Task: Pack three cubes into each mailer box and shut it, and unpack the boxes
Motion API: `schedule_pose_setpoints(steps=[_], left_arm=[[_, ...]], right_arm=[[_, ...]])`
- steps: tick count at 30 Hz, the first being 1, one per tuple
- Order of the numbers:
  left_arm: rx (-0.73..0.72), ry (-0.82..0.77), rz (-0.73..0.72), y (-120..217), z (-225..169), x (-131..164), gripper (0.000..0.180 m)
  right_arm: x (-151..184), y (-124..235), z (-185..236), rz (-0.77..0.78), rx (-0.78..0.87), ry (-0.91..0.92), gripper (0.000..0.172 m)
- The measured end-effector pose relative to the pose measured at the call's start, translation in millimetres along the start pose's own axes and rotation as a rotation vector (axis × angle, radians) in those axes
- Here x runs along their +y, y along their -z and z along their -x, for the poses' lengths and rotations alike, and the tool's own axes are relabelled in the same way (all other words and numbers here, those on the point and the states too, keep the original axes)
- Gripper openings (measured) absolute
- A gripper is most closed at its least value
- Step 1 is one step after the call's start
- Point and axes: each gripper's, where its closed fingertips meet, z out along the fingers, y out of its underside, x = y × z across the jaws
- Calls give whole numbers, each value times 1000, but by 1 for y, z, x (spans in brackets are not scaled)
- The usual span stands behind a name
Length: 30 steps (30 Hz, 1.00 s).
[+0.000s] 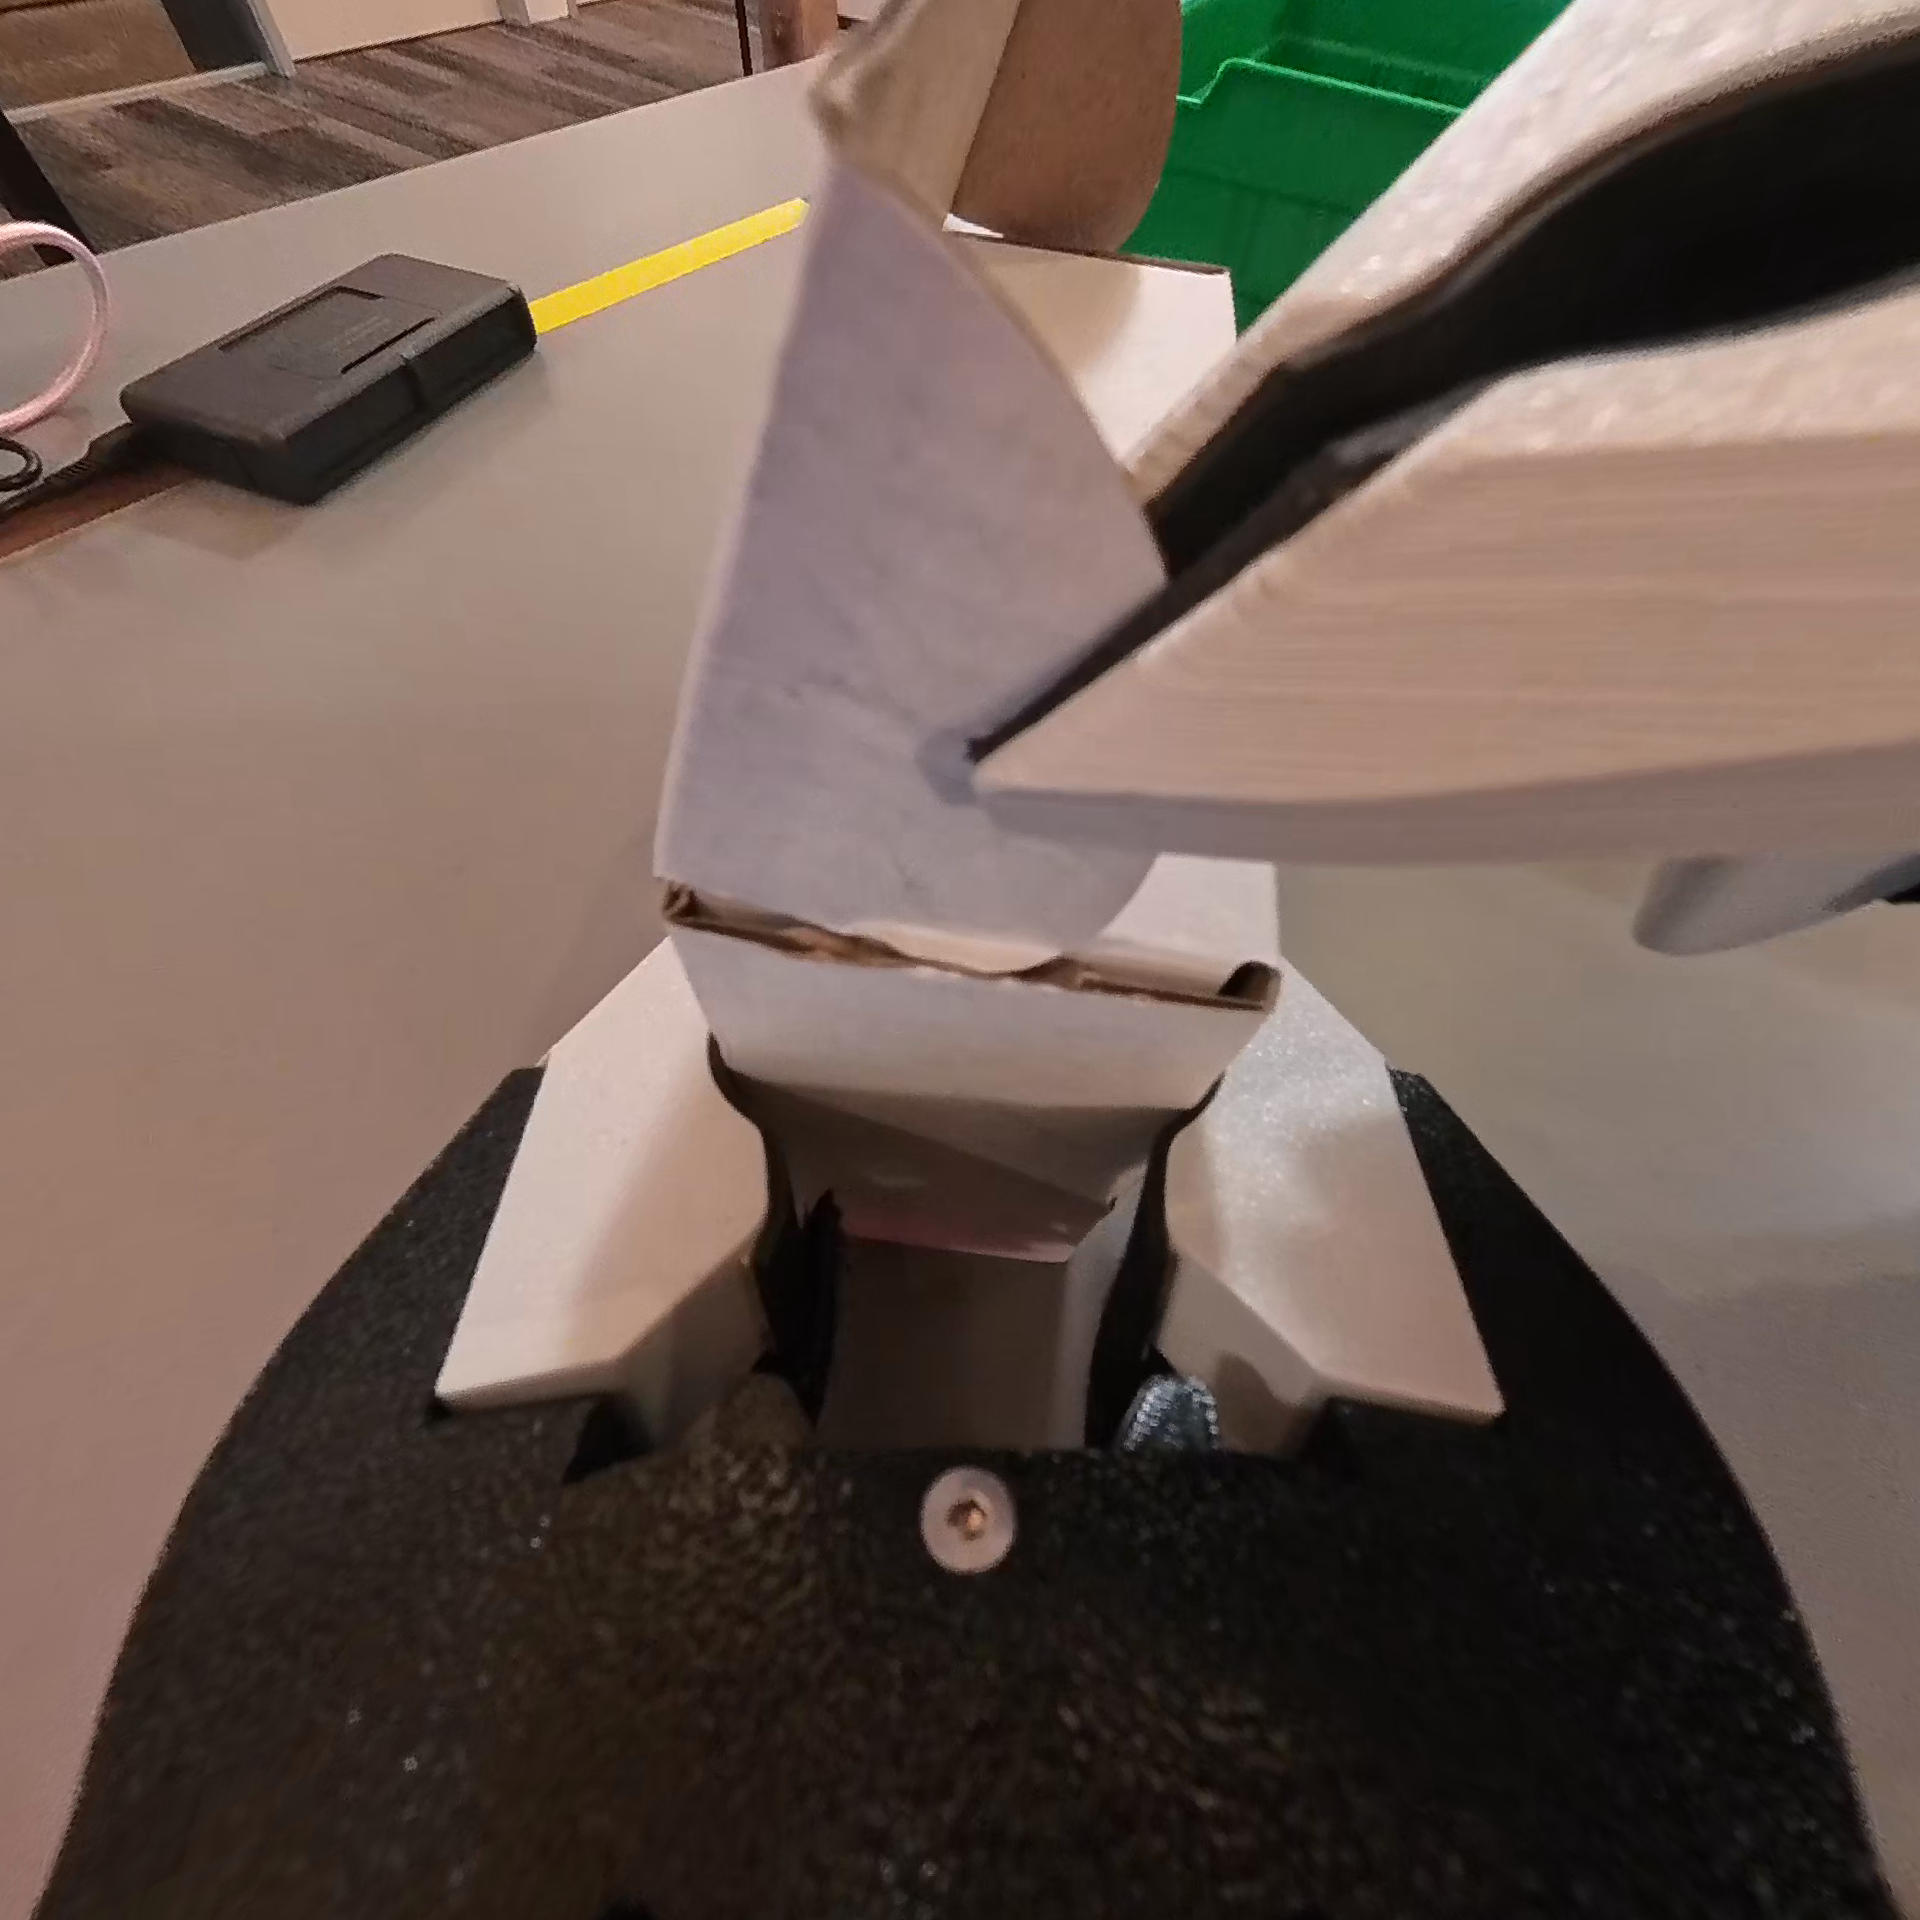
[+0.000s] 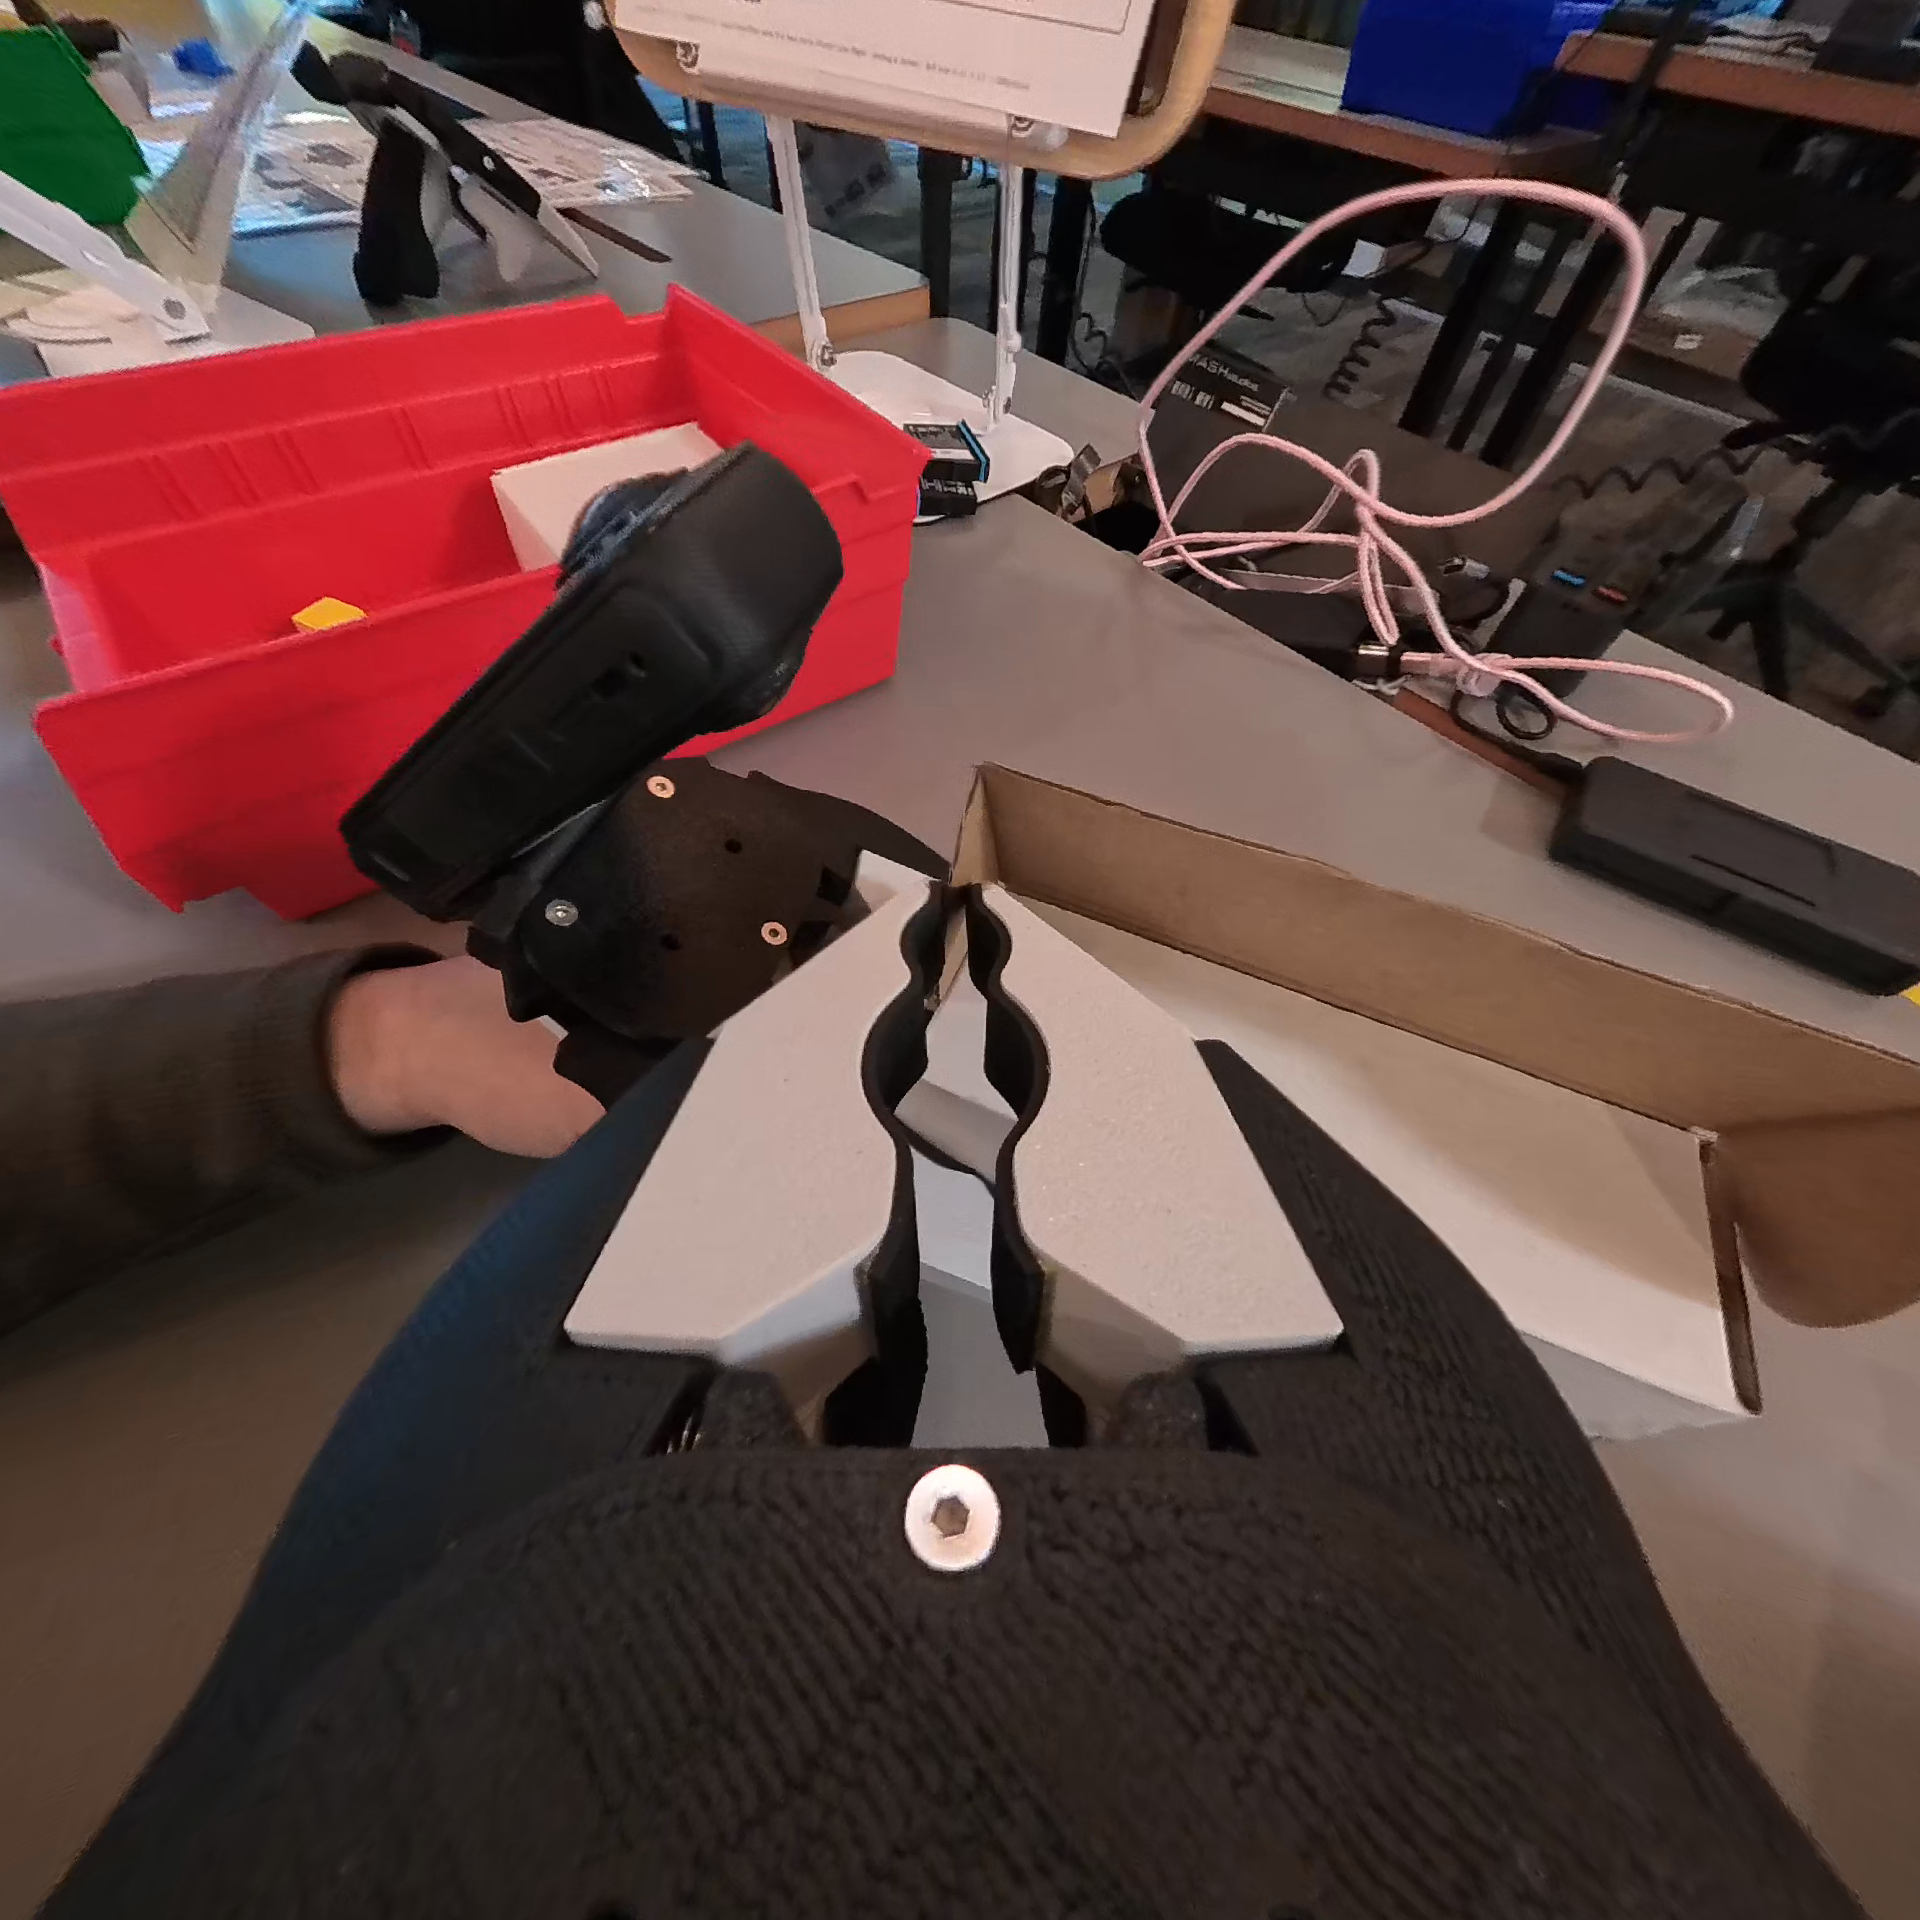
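Grey tabletop (image 2: 1195, 665), red bin (image 2: 260, 727) at 10 o'clock. Right gripper (image 2: 951, 925) is clenched on the mailer box (image 2: 1351, 935) side flap (image 1: 883, 623); left gripper (image 1: 971, 1049) grips the box end at 12. Best fold slowly, keeping that end braced.

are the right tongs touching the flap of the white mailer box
Touching. The left wrist view shows the right tongs shut on the edge of the white flap; the right wrist view shows cardboard pinched between their black pads.

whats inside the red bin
In the red bin, a white block and a small yellow cube show. The left hand-held gripper covers part of the inside.
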Motion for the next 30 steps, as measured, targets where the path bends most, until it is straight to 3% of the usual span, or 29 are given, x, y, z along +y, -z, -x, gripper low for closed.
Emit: schedule_pose_setpoints(steps=[11, 14, 16, 19, 22, 30], left_arm=[[-4, -6, 1, 0, 0, 0, 75], [1, -1, 1, 0, 0, 0, 75], [2, 0, 0, 0, 0, 0, 75], [2, 2, 1, 0, 0, 0, 75], [2, 1, 3, 0, 0, 0, 75], [-5, 3, 5, 0, 0, 0, 75]], right_arm=[[6, 4, 4, 23, 11, 12, 2], [-20, 39, -14, -133, 53, -11, 15], [-28, 71, -56, -216, 184, -45, 22], [-4, 88, -119, -137, 334, -114, 30], [21, 76, -146, -18, 317, -156, 32], [24, 53, -140, 97, 200, -167, 10]])
